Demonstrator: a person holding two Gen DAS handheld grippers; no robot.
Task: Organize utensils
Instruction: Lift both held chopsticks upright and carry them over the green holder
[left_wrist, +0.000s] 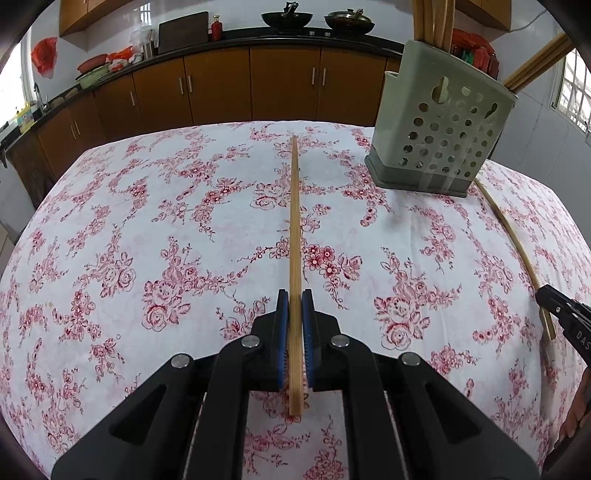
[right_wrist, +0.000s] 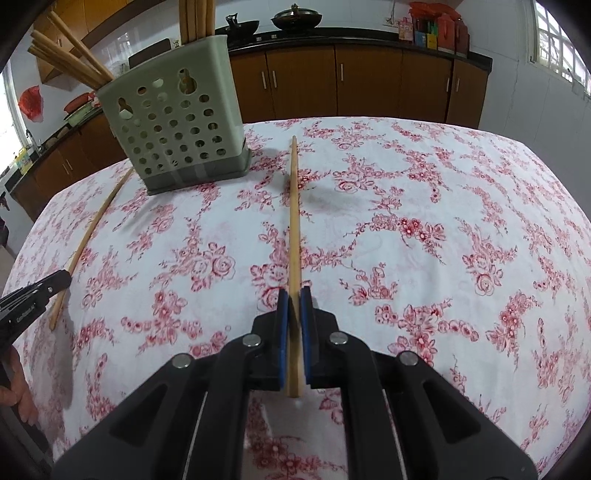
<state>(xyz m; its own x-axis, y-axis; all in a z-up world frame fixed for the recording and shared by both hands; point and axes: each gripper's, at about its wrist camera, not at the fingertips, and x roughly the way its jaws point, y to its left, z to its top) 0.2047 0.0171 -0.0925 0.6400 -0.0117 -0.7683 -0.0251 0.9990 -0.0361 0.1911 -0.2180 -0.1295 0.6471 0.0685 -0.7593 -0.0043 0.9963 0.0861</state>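
Note:
My left gripper (left_wrist: 295, 295) is shut on a bamboo chopstick (left_wrist: 294, 229) that runs straight ahead over the floral tablecloth. My right gripper (right_wrist: 294, 293) is shut on a second chopstick (right_wrist: 293, 221), also pointing away from me. Each view shows the other gripper at its edge: the right gripper (left_wrist: 554, 301) with its chopstick (left_wrist: 513, 240), the left gripper (right_wrist: 55, 282) with its chopstick (right_wrist: 88, 236). A grey-green perforated utensil holder (left_wrist: 439, 122) (right_wrist: 173, 125) stands upright at the far side between the two chopsticks, with several chopsticks in it.
The table (left_wrist: 147, 221) is covered by a white cloth with red flowers. Behind it run brown kitchen cabinets (left_wrist: 221, 85) with woks (left_wrist: 286, 16) and jars on a dark counter. A person's hand (right_wrist: 18, 391) shows at the left edge of the right wrist view.

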